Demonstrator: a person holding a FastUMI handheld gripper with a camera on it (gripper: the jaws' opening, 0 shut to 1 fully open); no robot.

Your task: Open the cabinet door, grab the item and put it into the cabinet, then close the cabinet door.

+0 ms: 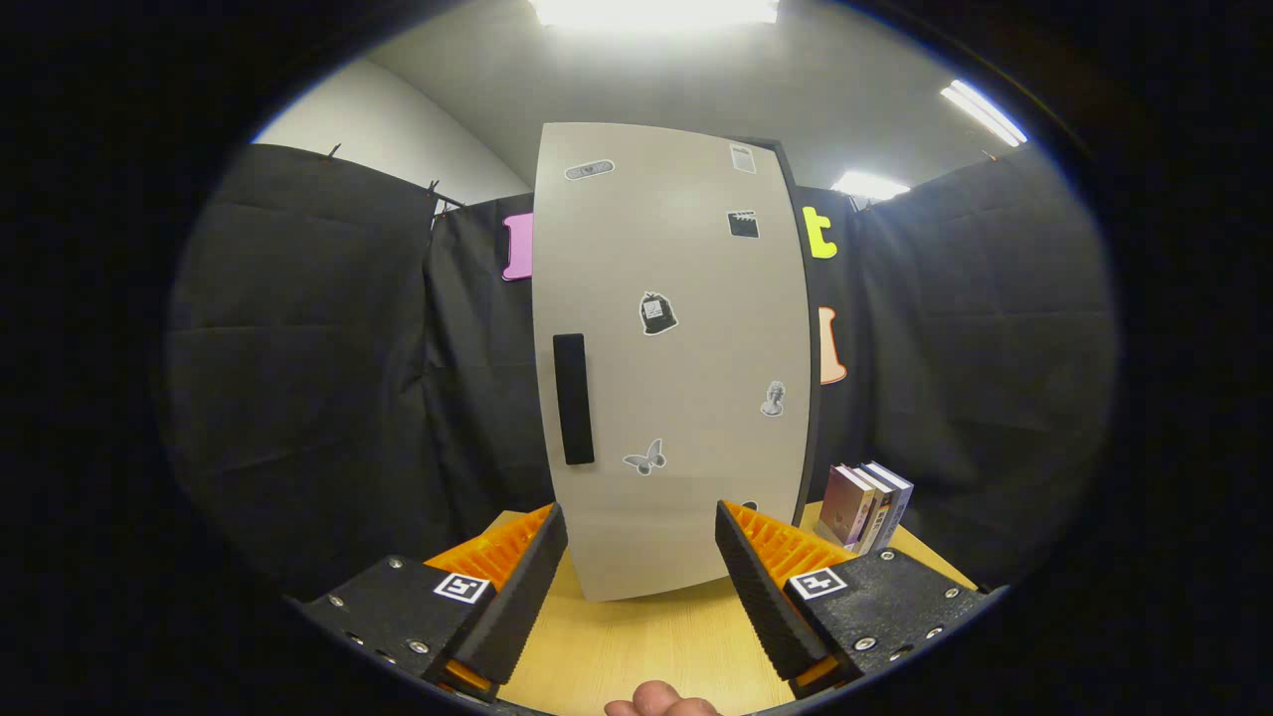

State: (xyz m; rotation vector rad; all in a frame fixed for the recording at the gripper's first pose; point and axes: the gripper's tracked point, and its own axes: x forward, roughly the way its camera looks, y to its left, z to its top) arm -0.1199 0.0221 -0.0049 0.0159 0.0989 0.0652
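Spread, empty tool (641,587) fingers hide cabinet door's (676,358) lower corners.

Bright ceiling lights (656,10) glare overhead; fisheye bends the edges, centre stays sharp

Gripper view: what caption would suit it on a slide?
Open gripper faces a closed beige stickered cabinet door with black vertical handle on a wooden table; upright books stand beside it.

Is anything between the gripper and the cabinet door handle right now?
Nothing visible blocks it. The gripper is open, and only bare wooden table lies between its fingers and the shut cabinet door. The black handle sits on the door's left side, unobstructed. The books stand off to the cabinet's right.
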